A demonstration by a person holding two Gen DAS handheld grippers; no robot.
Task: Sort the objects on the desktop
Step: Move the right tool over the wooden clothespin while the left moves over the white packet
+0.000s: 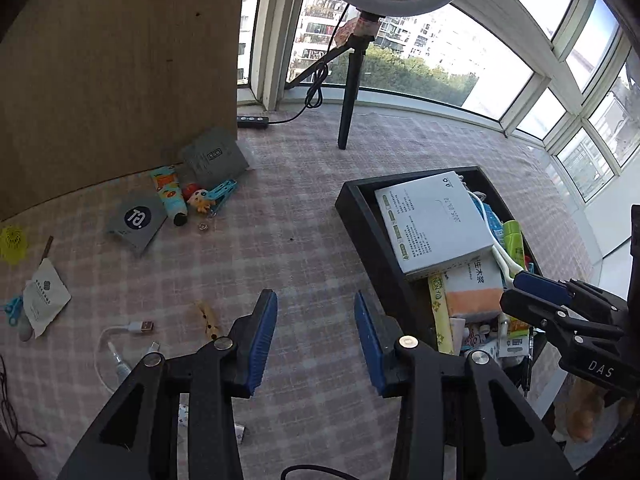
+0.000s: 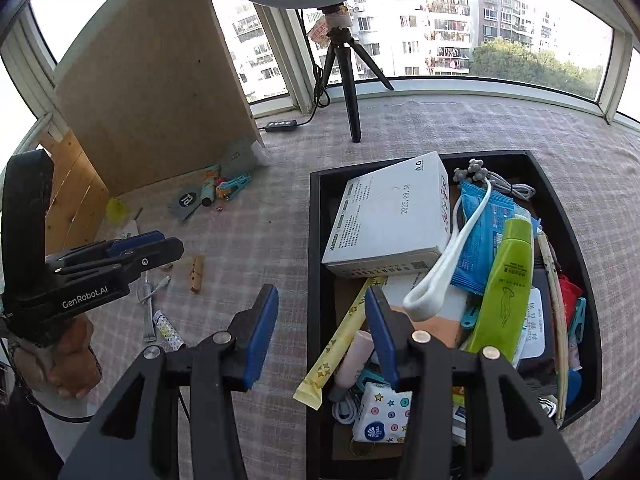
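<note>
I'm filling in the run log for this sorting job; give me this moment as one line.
left gripper: open, empty, over tablecloth | right gripper: open, empty, at black tray edge | tray: full | loose items near cardboard

We see a black tray (image 2: 568,216) crammed with a white box (image 2: 384,220), a green tube (image 2: 508,280) and blue packets (image 2: 480,236); grey packets (image 1: 138,222), a wooden clothespin (image 1: 208,318) and a white cable (image 1: 120,344) lie scattered on the checked cloth.

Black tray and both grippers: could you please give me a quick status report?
Left gripper open, empty, over the checked cloth. Right gripper open, empty, straddling the black tray near wall. Tray heaped: white box, green tube. Nothing blocking.
</note>
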